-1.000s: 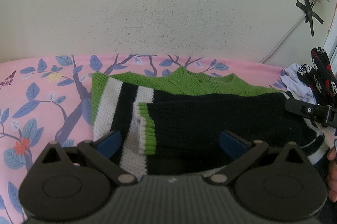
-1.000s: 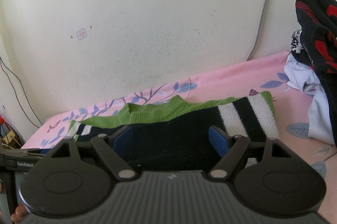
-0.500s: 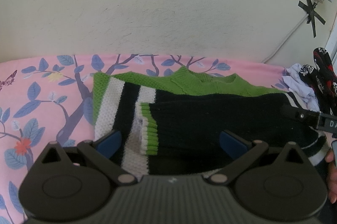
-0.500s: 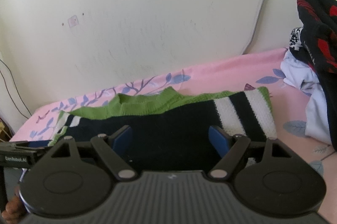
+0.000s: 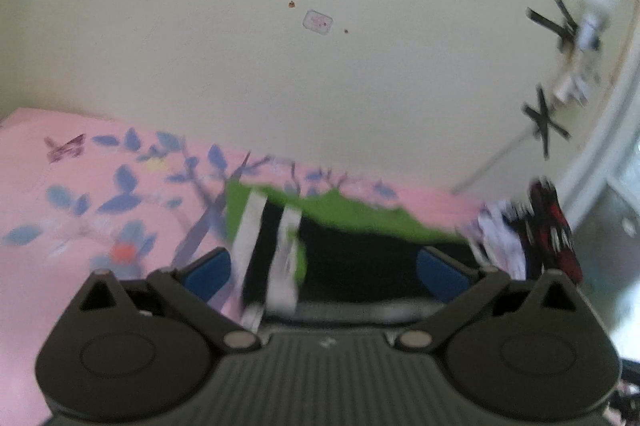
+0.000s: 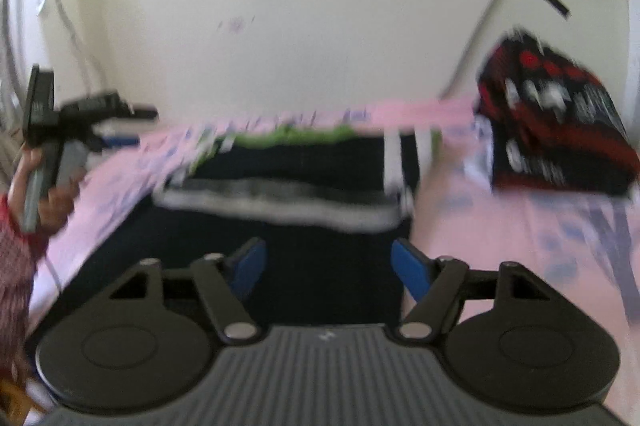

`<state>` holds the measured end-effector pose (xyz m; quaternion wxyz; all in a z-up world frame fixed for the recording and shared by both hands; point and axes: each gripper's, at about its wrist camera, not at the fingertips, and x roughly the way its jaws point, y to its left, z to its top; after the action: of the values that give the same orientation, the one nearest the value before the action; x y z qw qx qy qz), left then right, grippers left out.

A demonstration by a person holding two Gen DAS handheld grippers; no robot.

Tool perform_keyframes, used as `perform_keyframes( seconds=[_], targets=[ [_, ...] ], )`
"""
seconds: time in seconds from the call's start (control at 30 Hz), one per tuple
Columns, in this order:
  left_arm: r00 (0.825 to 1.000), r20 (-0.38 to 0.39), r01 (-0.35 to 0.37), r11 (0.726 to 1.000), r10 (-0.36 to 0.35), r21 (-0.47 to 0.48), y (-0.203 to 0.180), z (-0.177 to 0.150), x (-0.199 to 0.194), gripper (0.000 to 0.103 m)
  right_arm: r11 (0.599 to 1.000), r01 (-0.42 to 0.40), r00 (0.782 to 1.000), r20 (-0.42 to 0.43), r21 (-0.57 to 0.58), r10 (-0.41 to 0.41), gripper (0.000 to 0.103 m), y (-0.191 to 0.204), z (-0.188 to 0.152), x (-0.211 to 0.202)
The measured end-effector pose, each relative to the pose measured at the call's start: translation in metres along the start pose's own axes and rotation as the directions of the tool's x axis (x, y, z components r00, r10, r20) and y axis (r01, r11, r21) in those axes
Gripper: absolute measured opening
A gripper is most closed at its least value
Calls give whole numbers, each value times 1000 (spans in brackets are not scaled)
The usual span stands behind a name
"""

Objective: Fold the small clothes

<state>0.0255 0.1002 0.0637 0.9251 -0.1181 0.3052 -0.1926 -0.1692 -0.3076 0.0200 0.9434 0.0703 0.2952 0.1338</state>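
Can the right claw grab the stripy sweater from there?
Probably yes. The right claw is open, and the striped sweater lies right ahead on the pink bedsheet with nothing in between.

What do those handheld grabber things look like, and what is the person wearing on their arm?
Each gripper is dark grey plastic: a ribbed body, two round discs, black linkage arms with silver pins, and blue pads on the fingertips. That goes for the right gripper and the left gripper. The person's left hand emerges from a red knitted sleeve.
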Motion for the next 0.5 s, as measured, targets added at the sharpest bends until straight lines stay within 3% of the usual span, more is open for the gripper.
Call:
perform_keyframes(
  seconds=[0.07,0.17,0.33,0.5],
  targets=[
    [998,-37,-44,998,46,46,2,-25,-28,103,999,-27,999,-29,30,28,59,-4,-22,-15],
    [988,-107,-102,993,108,60,10,-65,-69,101,998,-47,998,-47,41,49,59,-3,-42,-35],
    [974,-201,-101,995,103,17,8,-121,-122,88,996,-80,993,-85,39,83,59,-2,-57,-56],
    [968,-230,-97,995,100,24,-8,-151,-143,85,996,-67,992,-100,55,72,59,-12,-62,-68]
  ],
)
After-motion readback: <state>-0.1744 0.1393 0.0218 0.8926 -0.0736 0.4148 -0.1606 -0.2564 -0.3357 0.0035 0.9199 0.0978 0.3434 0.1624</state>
